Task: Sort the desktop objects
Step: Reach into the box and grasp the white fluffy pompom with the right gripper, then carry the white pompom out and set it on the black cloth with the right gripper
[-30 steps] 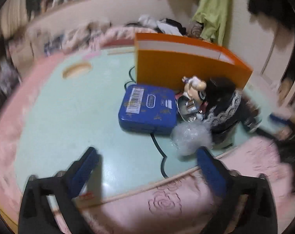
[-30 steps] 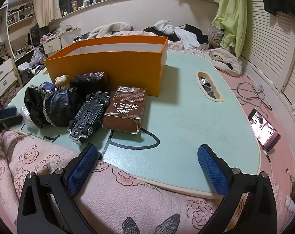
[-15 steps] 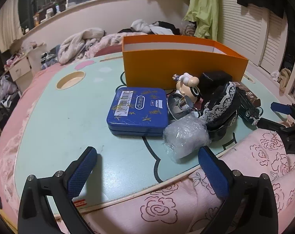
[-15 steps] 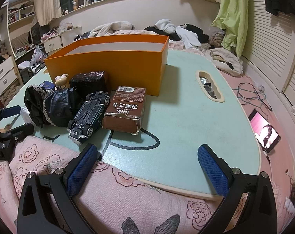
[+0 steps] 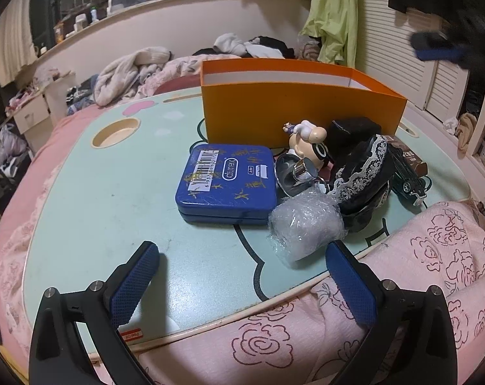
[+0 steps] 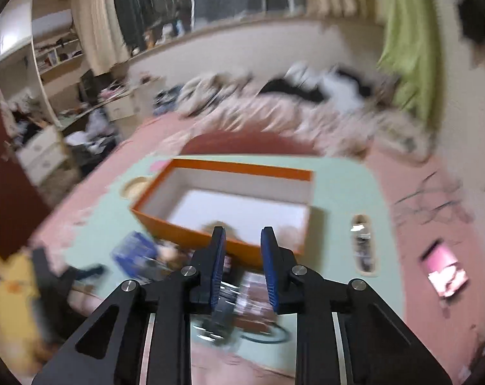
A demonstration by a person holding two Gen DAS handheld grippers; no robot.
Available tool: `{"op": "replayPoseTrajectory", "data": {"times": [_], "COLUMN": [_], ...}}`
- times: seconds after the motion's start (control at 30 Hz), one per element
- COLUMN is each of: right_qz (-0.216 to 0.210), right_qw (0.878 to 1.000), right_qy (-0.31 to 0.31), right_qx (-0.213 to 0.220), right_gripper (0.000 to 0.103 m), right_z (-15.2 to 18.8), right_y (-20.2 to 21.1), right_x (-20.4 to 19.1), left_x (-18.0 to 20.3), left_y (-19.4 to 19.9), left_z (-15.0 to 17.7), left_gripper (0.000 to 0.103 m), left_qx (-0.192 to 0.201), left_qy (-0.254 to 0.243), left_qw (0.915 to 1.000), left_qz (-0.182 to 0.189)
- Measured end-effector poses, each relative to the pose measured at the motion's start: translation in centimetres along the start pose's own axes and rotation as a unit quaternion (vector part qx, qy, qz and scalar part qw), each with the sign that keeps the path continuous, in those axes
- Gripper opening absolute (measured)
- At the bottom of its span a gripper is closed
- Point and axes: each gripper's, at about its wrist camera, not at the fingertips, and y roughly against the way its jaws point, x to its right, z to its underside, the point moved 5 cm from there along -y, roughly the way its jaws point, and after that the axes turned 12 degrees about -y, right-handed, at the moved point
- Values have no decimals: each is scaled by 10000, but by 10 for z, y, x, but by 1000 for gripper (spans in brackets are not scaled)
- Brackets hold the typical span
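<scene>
An orange box (image 5: 293, 109) stands open on the pale green table (image 5: 98, 192). In front of it lie a blue tin (image 5: 226, 183), a bubble-wrap bundle (image 5: 303, 224), a figurine (image 5: 306, 141), a metal cup (image 5: 293, 173), black lace cloth (image 5: 361, 179), a toy car (image 5: 406, 173) and a brown carton (image 5: 409, 157). My left gripper (image 5: 239, 276) is open and empty, low at the table's near edge. My right gripper (image 6: 241, 253) is high above the table, its jaws narrowed with a gap between them and nothing in it; that view is blurred. The box (image 6: 229, 205) is empty inside.
A pink rose-print quilt (image 5: 403, 288) covers the near edge. The table has cup holes at the left (image 5: 115, 131) and the right (image 6: 364, 243). A lit phone (image 6: 444, 272) lies on the floor at right. Clothes are piled behind the table.
My right gripper has risen from the table edge to high above the box, tilted down, and its jaws have narrowed. My left gripper has steadied, still open.
</scene>
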Motion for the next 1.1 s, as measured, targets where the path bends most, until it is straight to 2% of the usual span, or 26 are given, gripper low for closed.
{"op": "replayPoseTrajectory", "data": {"times": [0.07,0.13,0.2,0.27,0.33,0.47,0.6,0.63,0.67,0.7,0.8,0.83,0.9,1.0,1.1], "right_qz": [121,555,787,941,1244,2025,2394,2485,2373,2034,2328,2227,1837,1356,607], "right_qw": [9965,9856,9735,9617,9498,9270,9090,9050,9038,9096,9183,9236,9389,9679,9806], "right_qy": [-106,-25,32,-196,-391,-237,-94,-40,-120,-332,60,52,-102,-87,-77], "right_qx": [-824,-1595,-2145,-2566,-2843,-3148,-3411,-3453,-3559,-3608,-3201,-3119,-2910,-2115,-1863], "right_gripper": [24,24,24,24,24,27,37,38,32,29,24,24,24,24,25], "right_z": [-18,-26,-27,-28,-28,-26,-19,-14,-9,-5,-7,-8,-14,-36,-34], "right_y": [-21,-46,-70,-88,-103,-123,-142,-148,-154,-159,-158,-156,-145,-102,-61], "right_x": [-2,-3,-3,6,19,29,29,29,29,27,24,21,14,-5,-30], "left_x": [0,0,0,0,1,1,0,0,0,0,0,0,-1,-1,-1], "left_y": [0,0,0,0,1,1,1,1,2,2,2,2,2,2,2], "left_z": [0,0,-1,-1,-2,-2,-2,-2,-3,-3,-2,-2,-2,-2,-2], "left_gripper": [103,103,103,103,103,103,103,103,103,103,103,103,103,103,103], "left_qx": [3,9,6,10,22,45,65,47,76,97,105,104,101,103,104], "left_qy": [-2,-5,-3,-5,-15,-30,-40,-44,-47,-55,-57,-58,-63,-62,-64], "left_qw": [10000,10000,10000,10000,10000,10000,10000,10000,10000,9999,9999,9999,9999,9999,9999], "left_qz": [3,9,6,11,22,36,44,47,42,34,44,43,41,47,52]}}
